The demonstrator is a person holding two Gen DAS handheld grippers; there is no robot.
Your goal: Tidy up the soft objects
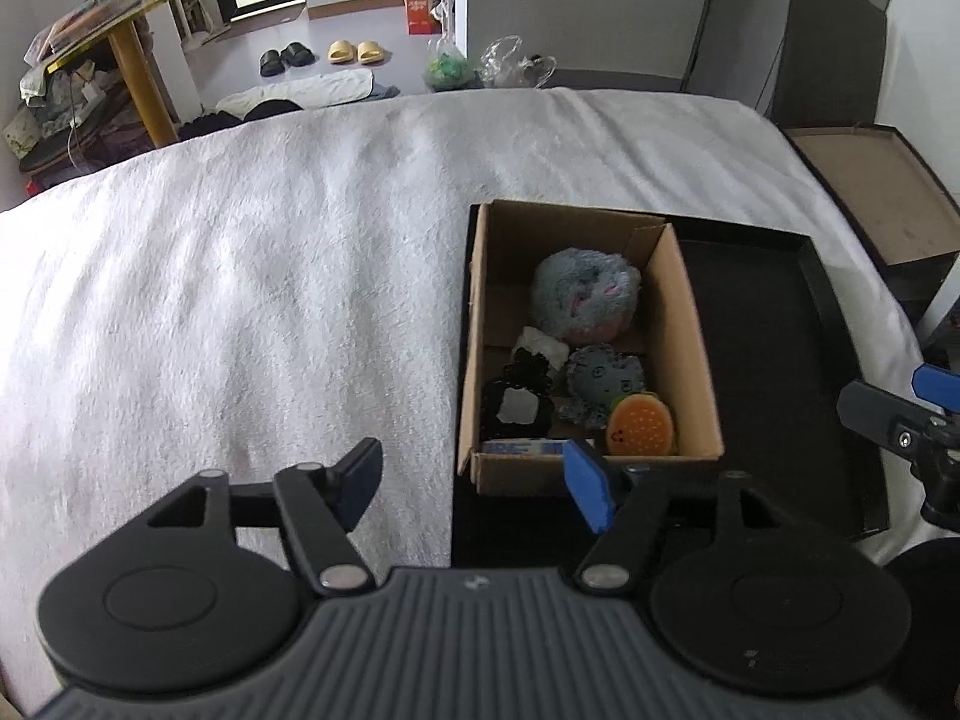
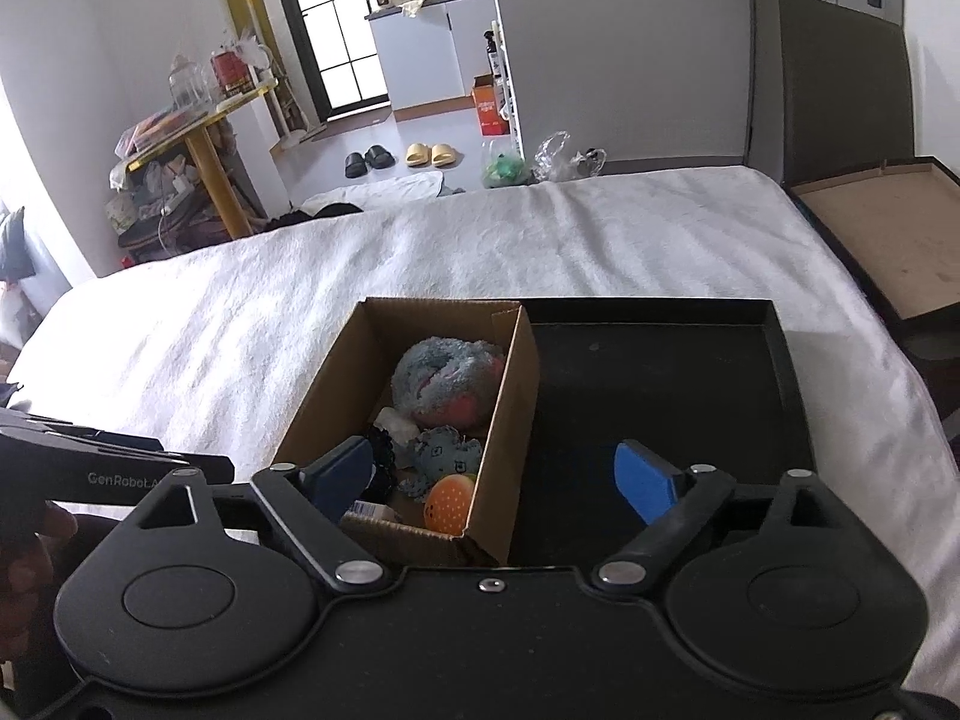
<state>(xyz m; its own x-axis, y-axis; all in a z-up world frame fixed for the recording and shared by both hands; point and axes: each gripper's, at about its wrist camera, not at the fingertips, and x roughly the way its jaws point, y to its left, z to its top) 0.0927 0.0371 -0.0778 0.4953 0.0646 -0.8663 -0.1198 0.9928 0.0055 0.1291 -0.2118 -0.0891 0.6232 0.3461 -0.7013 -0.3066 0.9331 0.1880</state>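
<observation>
A cardboard box [image 1: 690, 336] stands in the left part of a black tray [image 1: 774, 360] on the white bed. It holds a grey-pink plush [image 1: 585, 294], a grey round plush [image 1: 603, 375], an orange burger toy [image 1: 639, 429], a black fuzzy item [image 1: 519, 387] and a small white piece [image 1: 543, 348]. My left gripper [image 1: 474, 480] is open and empty, just short of the box's near wall. My right gripper [image 2: 498, 480] is open and empty, straddling the box's [image 2: 516, 390] near right corner above the tray [image 2: 660, 384]. The plush [image 2: 447, 381] and burger toy [image 2: 450, 501] show there too.
White blanket [image 1: 240, 300] covers the bed left of the tray. An open brown box lid [image 1: 870, 180] lies at the bed's right edge. Beyond the bed are slippers [image 1: 354, 51], plastic bags [image 1: 516, 63] and a cluttered yellow table [image 1: 120, 30].
</observation>
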